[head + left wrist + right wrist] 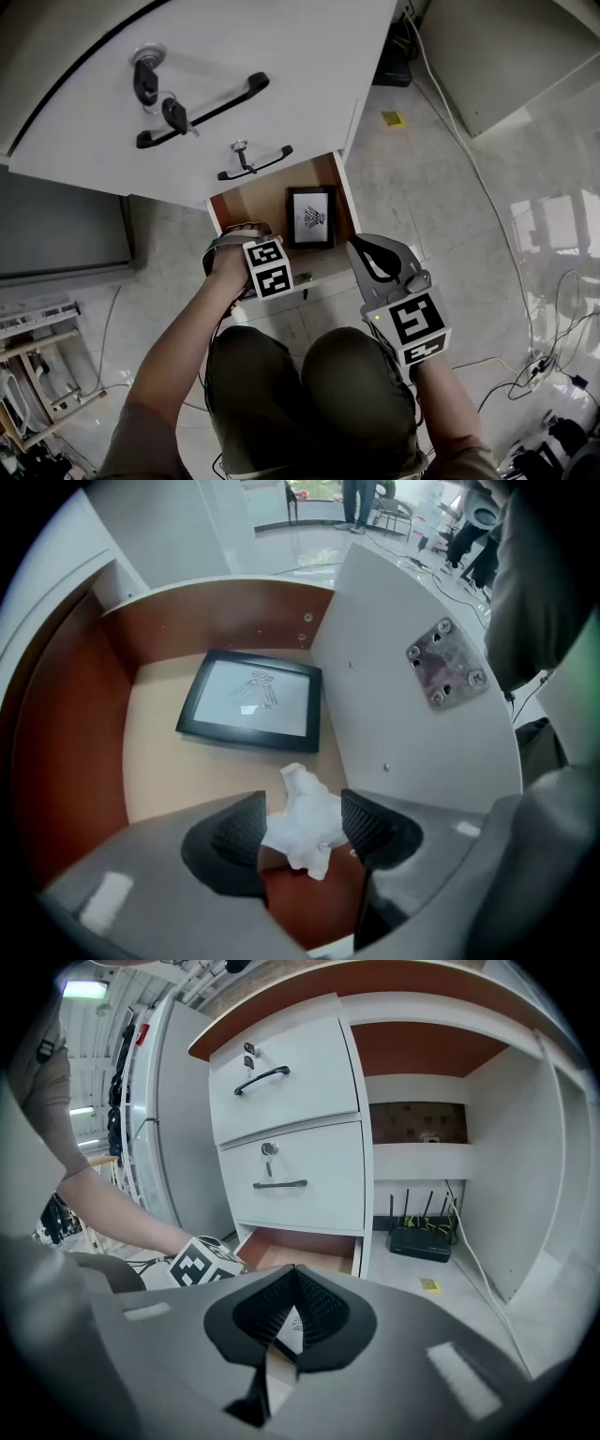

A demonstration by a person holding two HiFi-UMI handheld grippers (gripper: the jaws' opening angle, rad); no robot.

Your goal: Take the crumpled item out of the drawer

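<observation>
The crumpled item is a white paper wad, pinched between the ribbed pads of my left gripper, which is shut on it just above the front of the open bottom drawer. In the head view the left gripper reaches into the drawer's front left corner, and the wad is hidden under it. My right gripper hangs outside the drawer, off its right front corner. In the right gripper view, the right gripper is shut, its pads touching with nothing between them.
A black-framed picture lies flat at the back of the drawer. Two shut drawers with black handles and keys rise above. The person's knees are close below the drawer front. A black router and cables lie on the floor at right.
</observation>
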